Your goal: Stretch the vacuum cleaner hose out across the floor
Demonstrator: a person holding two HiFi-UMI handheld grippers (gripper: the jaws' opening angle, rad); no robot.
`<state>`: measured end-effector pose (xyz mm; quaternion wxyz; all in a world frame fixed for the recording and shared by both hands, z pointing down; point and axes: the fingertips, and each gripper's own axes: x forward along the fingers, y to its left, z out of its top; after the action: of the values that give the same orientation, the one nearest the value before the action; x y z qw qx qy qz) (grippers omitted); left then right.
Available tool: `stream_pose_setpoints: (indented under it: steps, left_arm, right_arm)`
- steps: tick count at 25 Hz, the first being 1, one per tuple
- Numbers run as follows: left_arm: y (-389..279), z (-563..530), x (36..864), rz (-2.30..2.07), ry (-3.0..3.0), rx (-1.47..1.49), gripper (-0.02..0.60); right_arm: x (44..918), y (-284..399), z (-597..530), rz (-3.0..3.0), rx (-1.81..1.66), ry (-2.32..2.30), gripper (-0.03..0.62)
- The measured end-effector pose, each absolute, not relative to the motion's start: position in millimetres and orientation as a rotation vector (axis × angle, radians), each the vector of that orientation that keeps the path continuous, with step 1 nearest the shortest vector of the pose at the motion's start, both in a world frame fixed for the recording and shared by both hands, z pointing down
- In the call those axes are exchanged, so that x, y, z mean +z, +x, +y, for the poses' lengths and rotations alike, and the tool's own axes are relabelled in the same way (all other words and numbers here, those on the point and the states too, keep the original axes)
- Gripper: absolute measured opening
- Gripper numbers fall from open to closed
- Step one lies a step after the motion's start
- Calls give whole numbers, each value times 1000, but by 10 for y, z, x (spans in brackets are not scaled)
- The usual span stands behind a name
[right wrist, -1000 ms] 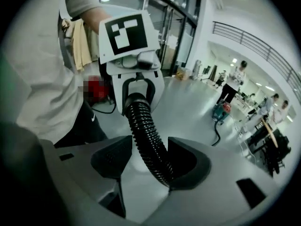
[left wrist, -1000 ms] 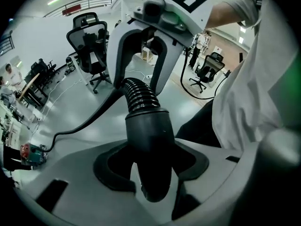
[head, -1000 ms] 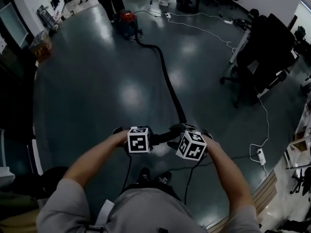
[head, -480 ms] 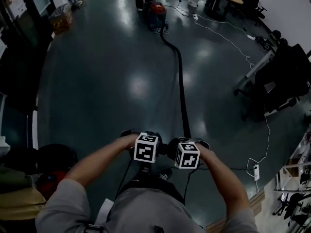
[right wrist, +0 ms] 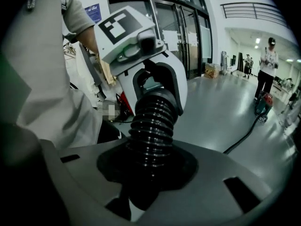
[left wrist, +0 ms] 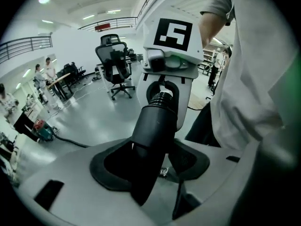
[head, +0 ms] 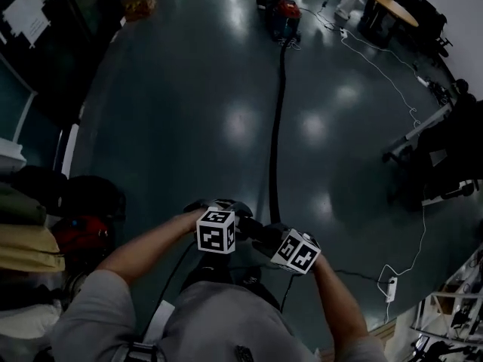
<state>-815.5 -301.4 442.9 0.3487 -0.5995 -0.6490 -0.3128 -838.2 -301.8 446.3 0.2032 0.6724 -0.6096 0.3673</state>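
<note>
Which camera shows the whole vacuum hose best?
The head view: the hose runs nearly straight across the floor to the vacuum cleaner. The left gripper view shows mainly its smooth cuff; the right gripper view, a ribbed section.

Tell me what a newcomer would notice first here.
A long black hose runs straight across the dark floor from the red vacuum cleaner at the top. At its near end the left tool grips its smooth cuff, and the right tool, jaws just closing, clamps the ribbed part.
</note>
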Motion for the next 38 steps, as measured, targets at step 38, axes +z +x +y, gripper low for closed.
stream_pose_setpoints:
  steps: [38]
  left_arm:
    - [-8070, -3912, 6228, -1158, -2241, -814, 153]
  right_arm:
    - [5244, -9094, -2928, -1650, 1060, 1783, 118]
